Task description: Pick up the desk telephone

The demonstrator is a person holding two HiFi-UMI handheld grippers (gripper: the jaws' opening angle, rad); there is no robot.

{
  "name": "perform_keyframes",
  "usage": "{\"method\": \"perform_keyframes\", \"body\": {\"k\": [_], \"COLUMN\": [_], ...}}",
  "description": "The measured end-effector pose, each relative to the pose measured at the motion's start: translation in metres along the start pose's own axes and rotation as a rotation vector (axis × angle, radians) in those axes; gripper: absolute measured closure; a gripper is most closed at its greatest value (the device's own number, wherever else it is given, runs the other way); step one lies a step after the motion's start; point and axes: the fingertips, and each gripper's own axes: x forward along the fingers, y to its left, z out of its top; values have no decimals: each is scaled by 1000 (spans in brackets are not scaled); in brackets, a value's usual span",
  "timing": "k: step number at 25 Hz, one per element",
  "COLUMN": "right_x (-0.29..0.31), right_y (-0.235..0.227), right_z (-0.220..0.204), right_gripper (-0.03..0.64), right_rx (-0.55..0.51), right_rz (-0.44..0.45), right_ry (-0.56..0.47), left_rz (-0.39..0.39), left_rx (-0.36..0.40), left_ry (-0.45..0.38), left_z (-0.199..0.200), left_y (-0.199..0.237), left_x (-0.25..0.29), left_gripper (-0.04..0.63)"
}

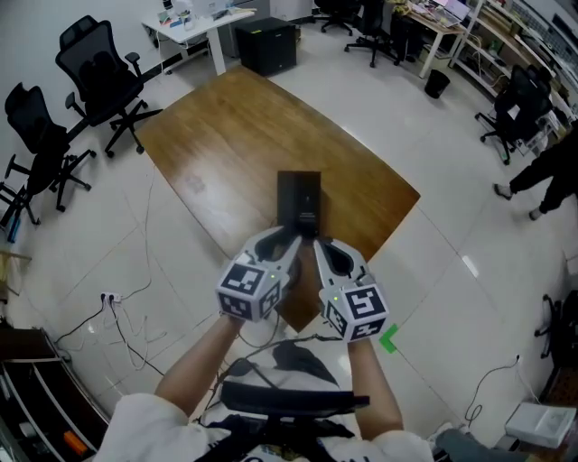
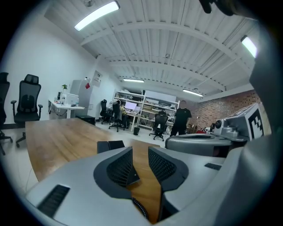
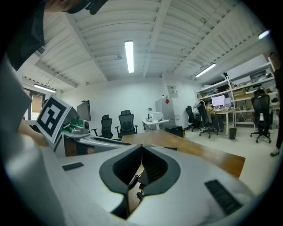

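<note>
A black desk telephone (image 1: 299, 194) lies flat on the near part of a wooden table (image 1: 235, 135). Both grippers are side by side just short of its near edge. My left gripper (image 1: 293, 240) has its jaws a little apart. In the left gripper view (image 2: 140, 151) only bare wood shows between the pads, with the telephone (image 2: 110, 145) just beyond and a coiled cord (image 2: 140, 208) low in the gap. My right gripper (image 1: 318, 245) is shut with its tips touching (image 3: 141, 148). The coiled cord (image 3: 134, 180) shows below those tips; I cannot tell if it is pinched.
Black office chairs (image 1: 95, 68) stand left of the table, with a white desk (image 1: 194, 23) and a black cabinet (image 1: 266, 45) behind it. Cables (image 1: 117, 307) trail over the floor at left. A person (image 1: 551, 171) walks at the far right. Green tape (image 1: 388, 340) marks the floor.
</note>
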Motion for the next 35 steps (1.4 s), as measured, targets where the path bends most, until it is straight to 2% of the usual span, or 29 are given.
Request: {"method": "perform_keyframes", "body": {"k": [1, 3, 5, 7, 9, 11, 12, 14, 15, 17, 18, 19, 21, 23, 26, 28, 35], "right_x": [4, 14, 23, 33, 43, 53, 59, 69, 73, 82, 87, 92, 101, 109, 122, 130, 155], "right_y": [-5, -14, -25, -37, -47, -56, -60, -69, -74, -84, -89, -93, -101, -104, -107, -111, -106], "right_z": [-3, -12, -20, -28, -39, -51, -57, -67, -72, -79, -81, -84, -93, -104, -115, -117, -117], "right_gripper": [611, 519, 511, 511, 511, 452, 445, 445, 445, 390, 390, 390, 390, 344, 342, 318, 318], "right_rx": [14, 48, 72, 92, 123, 161, 176, 186, 190, 215, 236, 258, 295, 330, 412, 451, 502], "right_rz": [13, 44, 62, 74, 96, 131, 148, 169, 178, 200, 211, 220, 236, 264, 316, 336, 417], "right_ry": [8, 31, 47, 65, 93, 127, 146, 184, 203, 234, 245, 255, 283, 323, 369, 386, 421], "left_rz": [4, 15, 11, -5, -7, -11, -21, -46, -55, -68, -81, -101, -147, -166, -179, -203, -274], "left_rx": [-7, -15, -31, -64, -104, -137, -153, -185, -200, -231, -250, -272, -323, -382, -466, -477, -541], "left_ry": [4, 19, 47, 85, 118, 148, 165, 201, 219, 249, 263, 279, 309, 315, 308, 327, 344], "left_z": [-2, -9, -20, -32, -46, -59, -65, -76, -82, -91, -95, -99, -108, -115, -119, -122, -128], "left_y": [6, 20, 34, 48, 65, 81, 88, 99, 104, 114, 117, 118, 118, 123, 132, 131, 126], "left_x": [4, 13, 23, 34, 43, 51, 55, 64, 68, 77, 81, 85, 91, 96, 101, 106, 124], "left_gripper": [483, 483, 480, 411, 410, 410, 410, 358, 356, 356, 353, 315, 302, 288, 288, 287, 287]}}
